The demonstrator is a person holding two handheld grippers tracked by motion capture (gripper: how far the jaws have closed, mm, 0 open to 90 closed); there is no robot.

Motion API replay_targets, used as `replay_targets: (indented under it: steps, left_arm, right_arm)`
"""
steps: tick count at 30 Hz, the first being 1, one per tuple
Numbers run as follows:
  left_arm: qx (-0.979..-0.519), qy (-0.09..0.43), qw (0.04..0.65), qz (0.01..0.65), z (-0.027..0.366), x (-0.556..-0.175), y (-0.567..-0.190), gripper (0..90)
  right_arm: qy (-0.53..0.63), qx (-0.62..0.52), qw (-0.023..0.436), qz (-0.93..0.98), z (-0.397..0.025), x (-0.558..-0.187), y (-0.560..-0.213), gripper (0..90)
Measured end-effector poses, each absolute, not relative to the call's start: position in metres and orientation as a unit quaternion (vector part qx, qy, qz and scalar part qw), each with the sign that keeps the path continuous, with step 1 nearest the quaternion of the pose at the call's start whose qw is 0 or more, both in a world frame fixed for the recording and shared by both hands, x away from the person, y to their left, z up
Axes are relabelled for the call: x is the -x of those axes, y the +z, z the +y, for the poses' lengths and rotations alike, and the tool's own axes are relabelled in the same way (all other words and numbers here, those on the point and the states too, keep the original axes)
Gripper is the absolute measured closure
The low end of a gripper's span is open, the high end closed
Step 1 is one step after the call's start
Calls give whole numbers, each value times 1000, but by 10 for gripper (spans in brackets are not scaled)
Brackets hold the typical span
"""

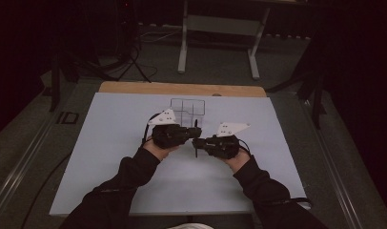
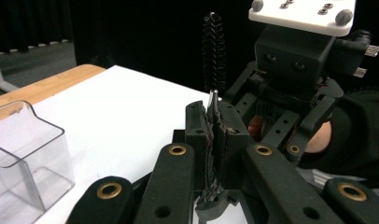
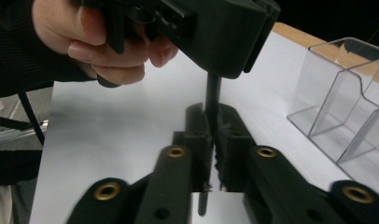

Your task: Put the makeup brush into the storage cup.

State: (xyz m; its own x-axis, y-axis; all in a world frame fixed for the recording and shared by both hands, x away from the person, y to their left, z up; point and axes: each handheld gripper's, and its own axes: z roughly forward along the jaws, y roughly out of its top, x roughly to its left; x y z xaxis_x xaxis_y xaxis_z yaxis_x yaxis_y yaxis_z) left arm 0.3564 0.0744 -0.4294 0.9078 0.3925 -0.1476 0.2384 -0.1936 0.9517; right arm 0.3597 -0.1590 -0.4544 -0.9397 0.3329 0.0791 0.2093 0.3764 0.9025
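Two grippers meet over the middle of the white table, at 6 o'clock from the clear plastic organizer. Left gripper is clamped on a thin black bristle brush standing upright. Right gripper pinches the same brush's dark stem.

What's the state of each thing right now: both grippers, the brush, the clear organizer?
left gripper: shut on the brush's wire stem.
right gripper: shut on the brush's dark handle end.
brush: held upright between the two grippers, off the table, bristle end up.
clear organizer: upright on the white mat, compartments look empty, apart from both grippers.
white mat: lying flat on the table.
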Motion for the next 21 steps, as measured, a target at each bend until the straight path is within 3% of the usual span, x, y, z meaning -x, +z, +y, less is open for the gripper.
replay_targets:
  steps: [21]
  left_arm:
    - [-765, 96, 593, 232, 105, -358, -412, 864]
  right_arm:
    - [560, -173, 89, 805, -176, -342, -442, 249]
